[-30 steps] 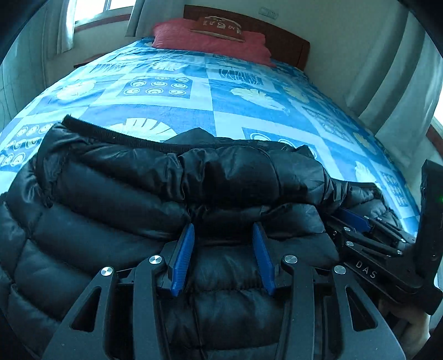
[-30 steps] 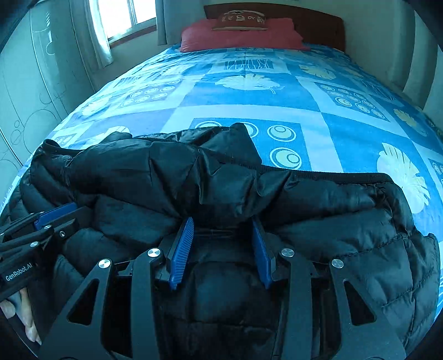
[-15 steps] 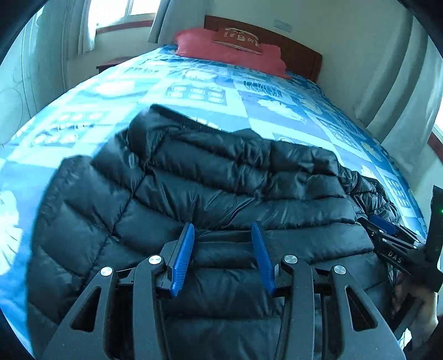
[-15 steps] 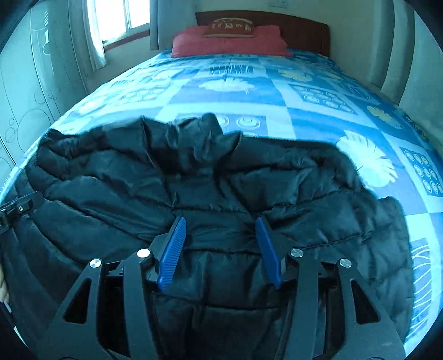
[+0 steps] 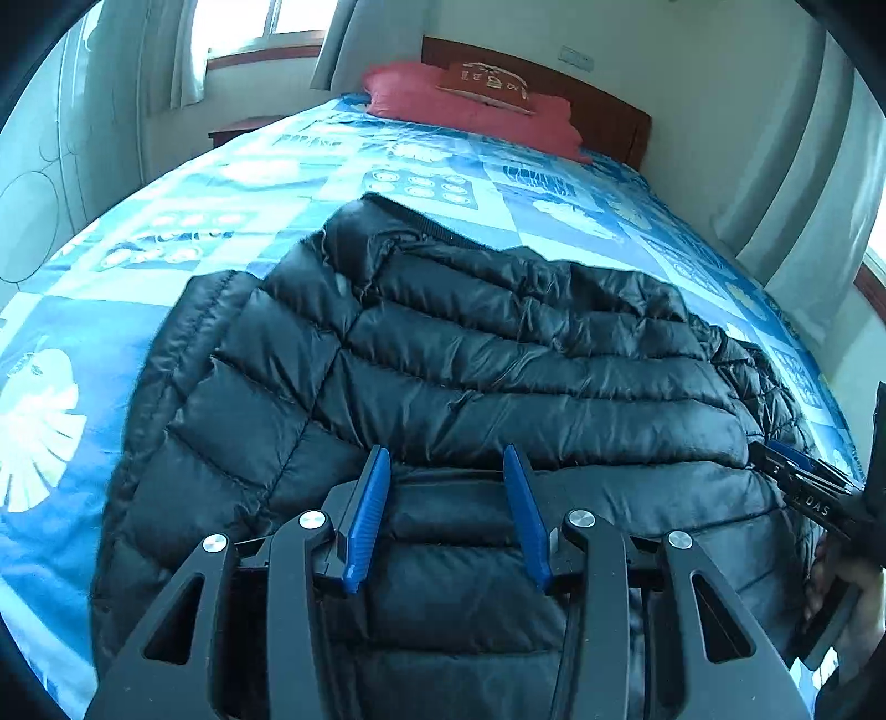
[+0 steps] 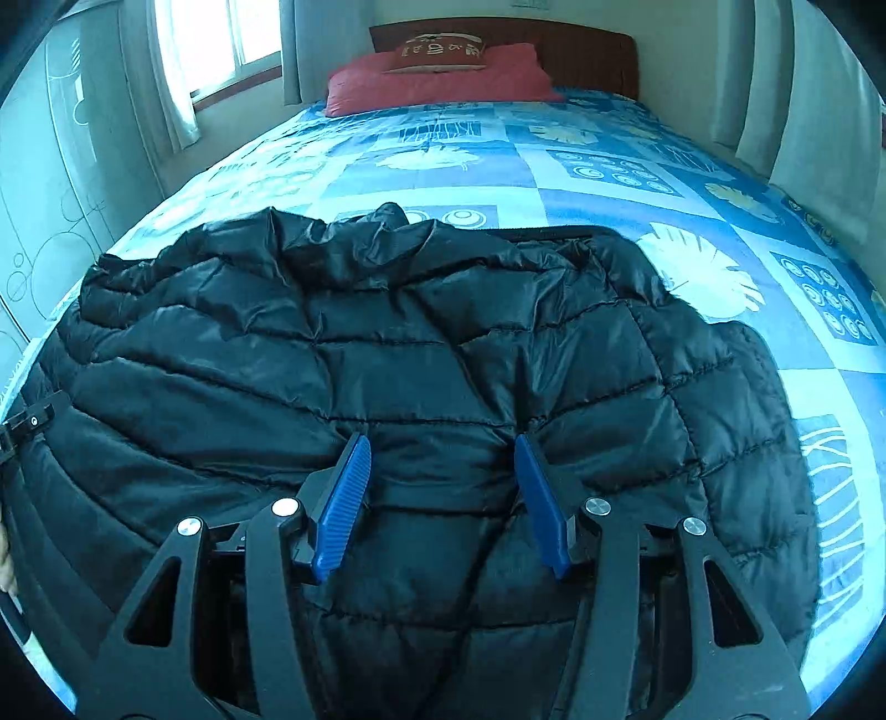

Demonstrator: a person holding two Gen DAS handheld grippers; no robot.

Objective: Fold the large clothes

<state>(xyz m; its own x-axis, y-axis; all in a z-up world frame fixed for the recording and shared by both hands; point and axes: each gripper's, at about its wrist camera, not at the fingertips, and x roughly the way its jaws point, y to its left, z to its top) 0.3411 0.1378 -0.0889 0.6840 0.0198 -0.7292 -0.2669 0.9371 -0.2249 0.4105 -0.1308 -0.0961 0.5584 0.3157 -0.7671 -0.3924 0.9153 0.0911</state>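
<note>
A black quilted puffer jacket [image 5: 498, 376] lies spread across the near end of the bed; it also fills the right wrist view [image 6: 398, 343]. My left gripper [image 5: 446, 471] hovers over the jacket's near part with its blue fingers apart and nothing between them. My right gripper [image 6: 440, 448] is open too, just above the jacket's near edge, holding nothing. The right gripper also shows at the right edge of the left wrist view [image 5: 803, 482]. The left gripper's tip shows at the left edge of the right wrist view [image 6: 22, 426].
The bed has a blue patterned cover [image 5: 421, 183] reaching back to a red pillow [image 6: 437, 77] and a brown headboard [image 6: 581, 50]. A window [image 6: 216, 44] and curtains are on the left, more curtains [image 5: 797, 183] on the right.
Both grippers let go of the jacket's folded edge and pulled back toward me and up. The jacket now lies flatter and more spread out on the bed.
</note>
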